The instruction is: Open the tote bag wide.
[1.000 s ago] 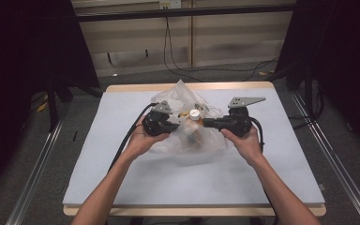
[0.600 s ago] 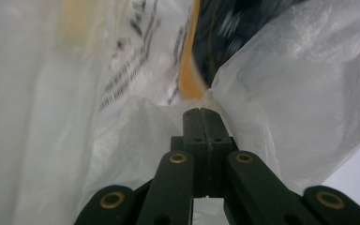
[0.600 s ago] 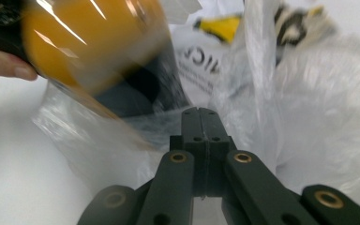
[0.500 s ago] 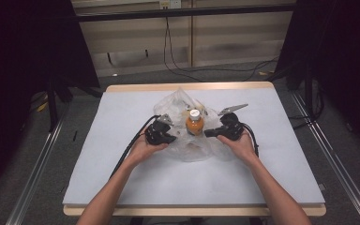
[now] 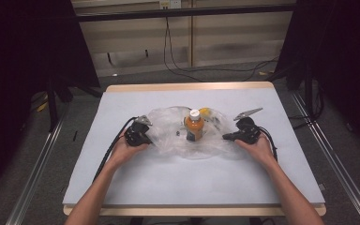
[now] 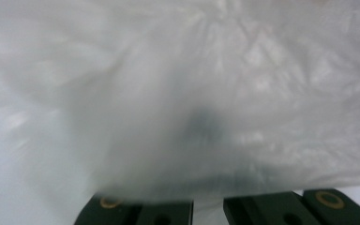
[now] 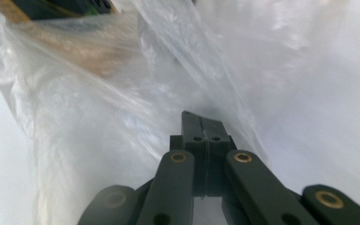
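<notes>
Plastic bag: clear and crumpled, spread flat near the middle of the table, stretched between the two grippers.
Bottle: upright on the bag's middle, orange contents, white cap, dark label; whether it sits inside the film or on top of it is hard to tell from the high view.
Yellow item: a small patch just behind the bottle, too small to name.
Small dark speck: on the film left of the bottle, unidentifiable.
Left gripper: at the bag's left edge, held in the left hand. In the left gripper view the film hangs blurred over the jaws and hides their tips, so I cannot tell if they are parted or pinched.
Right gripper: at the bag's right edge, held in the right hand. Jaws pressed fully together in the right gripper view, tips against the bag's folds; probably pinching film, though no plastic shows clearly between them.
Bottle in right gripper view: cut off at the top left corner, brownish smear through plastic.
</notes>
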Demonstrator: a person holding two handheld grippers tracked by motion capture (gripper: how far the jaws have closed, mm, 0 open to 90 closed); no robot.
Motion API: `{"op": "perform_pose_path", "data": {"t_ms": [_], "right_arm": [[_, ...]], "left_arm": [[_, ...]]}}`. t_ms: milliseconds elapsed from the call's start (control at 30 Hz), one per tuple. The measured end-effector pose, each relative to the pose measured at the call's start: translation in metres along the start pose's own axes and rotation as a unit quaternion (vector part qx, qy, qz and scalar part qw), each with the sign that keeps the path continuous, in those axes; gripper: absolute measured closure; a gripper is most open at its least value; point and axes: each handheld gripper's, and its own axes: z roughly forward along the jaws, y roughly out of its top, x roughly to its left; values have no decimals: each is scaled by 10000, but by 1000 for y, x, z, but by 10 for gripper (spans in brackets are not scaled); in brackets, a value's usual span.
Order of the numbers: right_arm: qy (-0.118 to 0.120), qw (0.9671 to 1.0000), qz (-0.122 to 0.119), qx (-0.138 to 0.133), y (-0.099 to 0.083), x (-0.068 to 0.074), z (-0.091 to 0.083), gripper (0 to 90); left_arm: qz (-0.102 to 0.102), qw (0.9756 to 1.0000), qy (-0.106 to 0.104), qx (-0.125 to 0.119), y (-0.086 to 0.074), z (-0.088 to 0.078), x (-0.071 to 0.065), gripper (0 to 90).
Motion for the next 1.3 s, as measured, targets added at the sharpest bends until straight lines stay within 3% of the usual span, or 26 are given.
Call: {"op": "perform_pose_path", "data": {"t_ms": [133,433,567,700,767,933,1000,1033,1100,1133,1233,1300], "right_arm": [[-156,9999,21,35,-7,-10,-11,900],[-333,9994,-77,1,-11,-8,-15,900],[-50,9995,-71,-299,-9,-4,-18,900],[137,9981,-30,-595,-4,0,-25,900],[191,9972,-70,-720,-1,5,-31,900],[254,9950,-197,-949,6,16,-47,900],[272,9942,-219,-1022,8,19,-54,900],[284,9940,-250,-1026,9,20,-58,900],[285,9939,-264,-1029,11,21,-60,900],[322,9934,-353,-1038,15,24,-65,900],[380,9920,-428,-1122,22,31,-68,900],[456,9909,-473,-1171,24,35,-66,900]], "left_arm": [[-36,9999,150,1,-12,-11,6,900],[-265,9994,32,-205,-21,-14,7,900],[-195,9988,-132,-431,-24,-20,-5,900],[-180,9978,-73,-633,-24,-30,-15,900],[-143,9961,-89,-869,-25,-39,-24,900],[-44,9936,-157,-1117,-24,-58,-41,896],[-29,9927,-207,-1184,-24,-61,-42,892],[-9,9907,-238,-1339,-24,-67,-46,892],[4,9902,-254,-1370,-23,-70,-48,894],[-6,9881,-299,-1512,-21,-74,-52,899],[63,9867,-264,-1604,-18,-76,-55,899],[-90,9812,-439,-1875,-15,-78,-56,899]]}}
